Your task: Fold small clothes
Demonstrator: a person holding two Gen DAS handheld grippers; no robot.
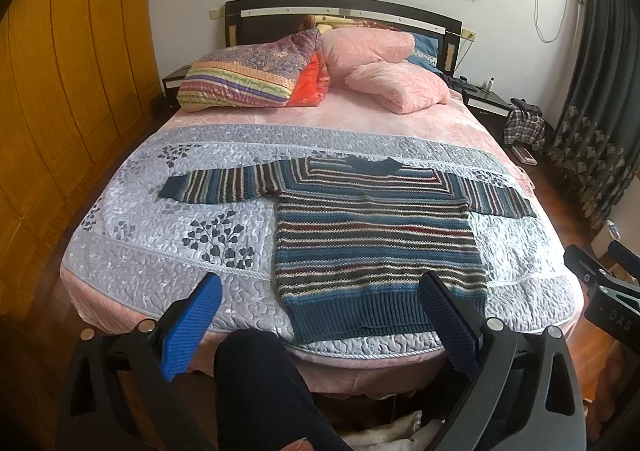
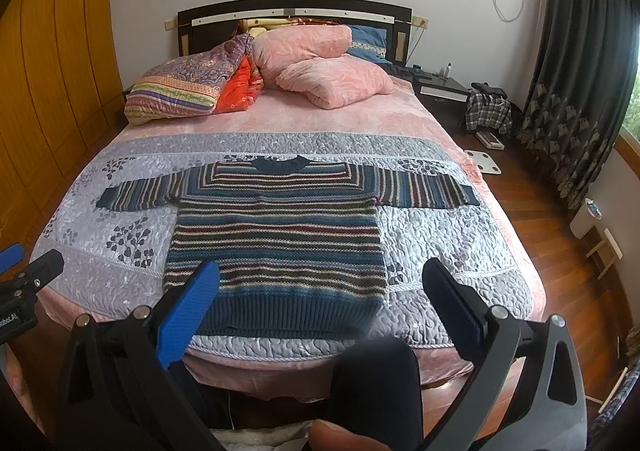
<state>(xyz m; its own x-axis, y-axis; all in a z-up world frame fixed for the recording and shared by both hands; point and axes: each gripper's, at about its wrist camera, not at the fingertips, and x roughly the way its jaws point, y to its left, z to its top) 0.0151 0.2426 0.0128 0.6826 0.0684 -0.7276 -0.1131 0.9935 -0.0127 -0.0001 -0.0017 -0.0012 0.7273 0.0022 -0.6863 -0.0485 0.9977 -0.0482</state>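
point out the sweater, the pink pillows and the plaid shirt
sweater (image 2: 280, 235): right wrist view, middle of the striped body
pink pillows (image 2: 332, 83): right wrist view, front pillow's top face
plaid shirt (image 2: 490, 111): right wrist view, checked fabric by the nightstand

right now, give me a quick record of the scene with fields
garment: striped sweater, lying flat, unfolded
sleeves: both spread out sideways
collar: toward the headboard
hem: at the near edge of the bed
surface: grey quilt over a pink bedspread
far end of bed: pink pillows and a folded colourful blanket
left claw: open, holding nothing, above the near edge
right claw: open, holding nothing, above the hem
fold progress: none yet
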